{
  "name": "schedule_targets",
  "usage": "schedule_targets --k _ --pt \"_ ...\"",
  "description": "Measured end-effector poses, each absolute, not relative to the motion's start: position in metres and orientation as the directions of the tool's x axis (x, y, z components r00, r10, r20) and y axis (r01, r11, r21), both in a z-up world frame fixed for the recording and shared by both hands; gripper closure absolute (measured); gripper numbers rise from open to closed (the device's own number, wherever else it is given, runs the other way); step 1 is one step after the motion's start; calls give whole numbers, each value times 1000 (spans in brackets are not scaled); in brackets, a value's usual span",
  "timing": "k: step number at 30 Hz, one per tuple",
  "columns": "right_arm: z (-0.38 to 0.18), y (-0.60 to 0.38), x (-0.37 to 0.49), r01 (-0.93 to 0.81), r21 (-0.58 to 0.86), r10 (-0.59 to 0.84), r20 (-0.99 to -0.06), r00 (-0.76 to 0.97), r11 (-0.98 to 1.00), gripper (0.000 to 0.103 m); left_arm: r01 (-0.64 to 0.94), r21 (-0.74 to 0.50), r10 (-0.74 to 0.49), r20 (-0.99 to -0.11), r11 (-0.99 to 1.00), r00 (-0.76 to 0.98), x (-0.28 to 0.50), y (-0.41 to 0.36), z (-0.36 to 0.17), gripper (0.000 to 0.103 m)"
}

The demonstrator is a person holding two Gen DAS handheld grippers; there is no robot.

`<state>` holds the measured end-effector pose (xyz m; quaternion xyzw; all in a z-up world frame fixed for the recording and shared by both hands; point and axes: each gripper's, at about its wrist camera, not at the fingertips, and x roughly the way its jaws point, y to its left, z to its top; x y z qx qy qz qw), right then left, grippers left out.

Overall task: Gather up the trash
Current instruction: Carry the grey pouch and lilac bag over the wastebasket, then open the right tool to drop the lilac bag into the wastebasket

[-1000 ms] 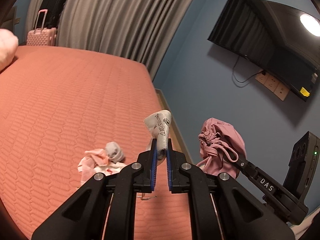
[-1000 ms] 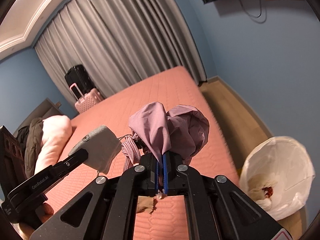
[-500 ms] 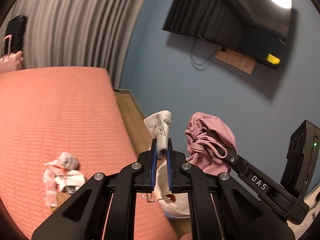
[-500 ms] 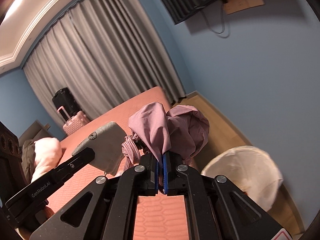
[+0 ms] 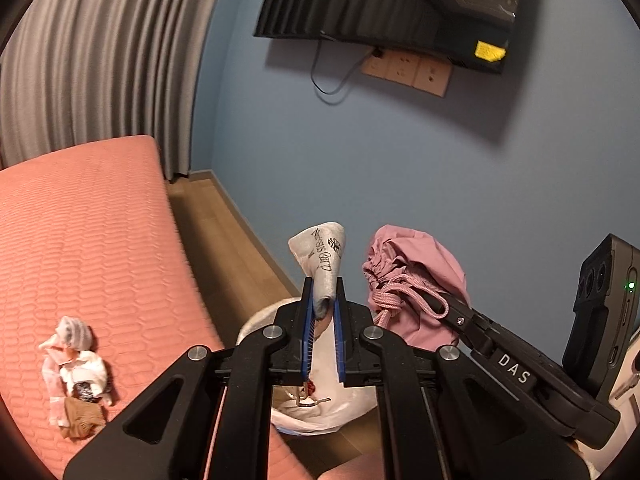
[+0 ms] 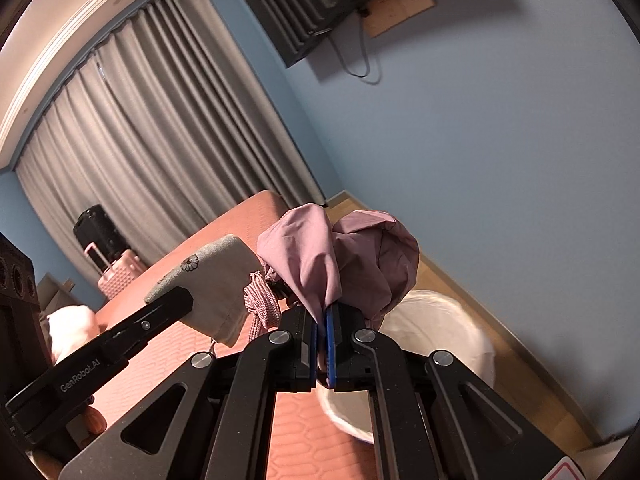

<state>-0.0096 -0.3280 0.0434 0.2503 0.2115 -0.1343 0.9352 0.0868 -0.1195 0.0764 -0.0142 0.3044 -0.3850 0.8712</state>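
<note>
Left wrist view: the left gripper (image 5: 322, 312), at lower centre, is clamped on a grey pouch (image 5: 322, 258), directly above a white-lined bin (image 5: 320, 412) on the floor, with more trash (image 5: 74, 368) on the bed (image 5: 92, 240) at lower left. Right wrist view: the right gripper (image 6: 322, 326) is pinched shut on a pink bag (image 6: 340, 260) at centre, the bin (image 6: 440, 336) just beyond. This looks like the carry-to-bin step; next, each item needs centring over the bin's mouth before release.
</note>
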Motion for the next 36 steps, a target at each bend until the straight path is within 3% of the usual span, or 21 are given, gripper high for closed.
schedule_targets --k 6,8,11,13,24,33,36 --pt "38 -344 -15 394 411 -172 -480 860 822 100 679 -256 -682 -548 688 484 90 -145 63 93" --pt "36 -348 -14 404 412 -178 -486 855 816 100 671 -249 -667 -567 698 484 93 -151 57 81" --pt "32 -354 -14 412 416 -180 -493 851 811 100 645 -248 -648 -566 723 509 94 -152 54 46" --pt "30 -355 -12 413 415 -178 -498 849 811 100 631 -256 -647 -552 732 526 93 -149 55 36" --pt "24 -349 3 389 410 -148 -507 849 825 99 581 -254 -604 -574 773 553 96 -137 53 36" --pt "14 -344 18 384 417 -123 -529 840 824 84 538 -270 -580 -586 798 566 107 -123 47 35" --pt "14 -343 23 387 416 -124 -533 837 823 73 527 -273 -573 -588 805 571 111 -118 46 35"
